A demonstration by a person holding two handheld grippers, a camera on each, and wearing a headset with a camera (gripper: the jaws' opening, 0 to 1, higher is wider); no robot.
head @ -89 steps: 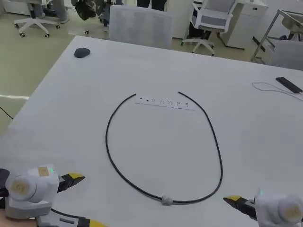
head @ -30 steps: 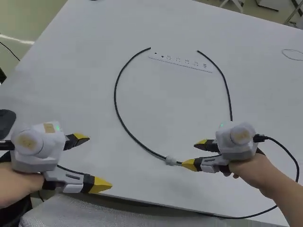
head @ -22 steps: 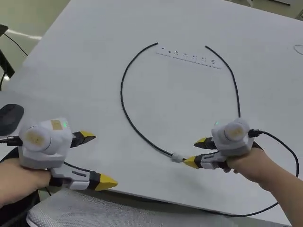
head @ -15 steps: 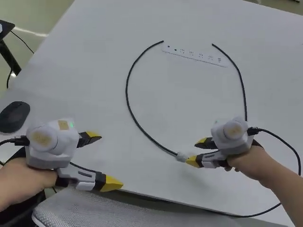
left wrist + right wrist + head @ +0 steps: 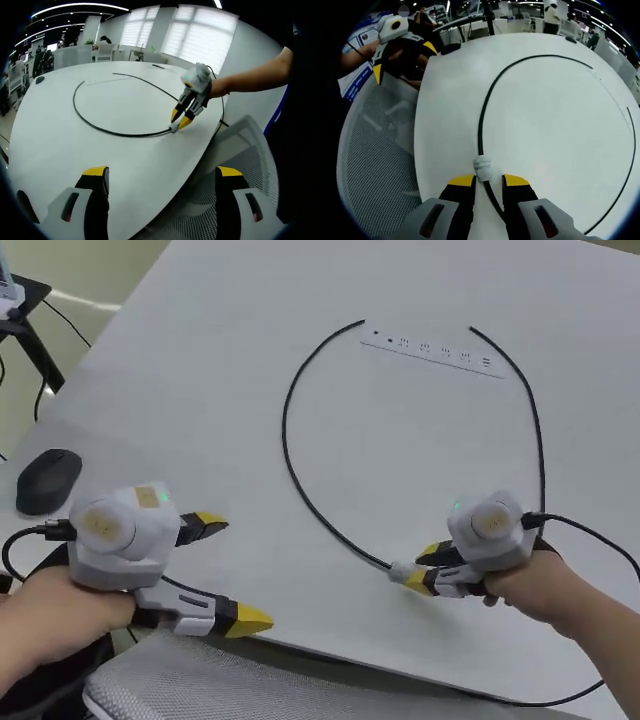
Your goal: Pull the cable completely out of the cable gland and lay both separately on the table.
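Right gripper [image 5: 489, 181], jaws narrowly apart, straddles the black cable [image 5: 485, 107] on the table [image 5: 200, 360]. The white cable gland [image 5: 482, 168] lies just ahead of its tips (cable along the jaws' axis). Left gripper [image 5: 238, 572], jaws wide apart, hangs well apart to the gland's left.

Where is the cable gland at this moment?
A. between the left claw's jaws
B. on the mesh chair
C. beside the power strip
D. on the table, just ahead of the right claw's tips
D: the right gripper view shows the cable gland on the table just ahead of the right claw, whose jaws stand apart on either side of the cable.
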